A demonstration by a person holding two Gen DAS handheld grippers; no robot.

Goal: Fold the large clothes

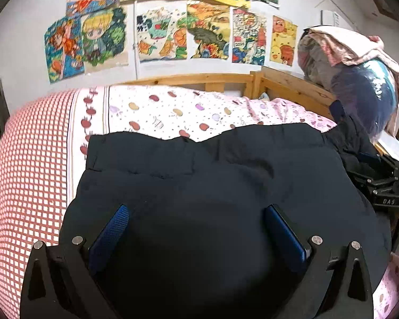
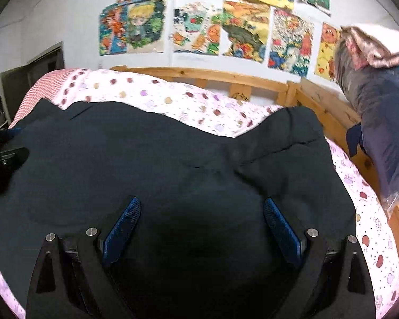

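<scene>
Both pairs of blue-padded fingers stand wide apart and grip nothing: the left gripper [image 1: 196, 228] and the right gripper [image 2: 202, 224] hover over a dark garment [image 1: 212, 175] spread flat on the bed. Around the garment, the bedsheet [image 1: 173, 111] shows pink with fruit prints, turning to red check [image 1: 26, 159] at its left. Beyond the garment runs a wooden bed rail [image 1: 199, 79]. Right of the garment, bagged bedding [image 1: 364, 87] is piled. Above the rail, bright drawings [image 1: 159, 34] cover the white wall.
</scene>
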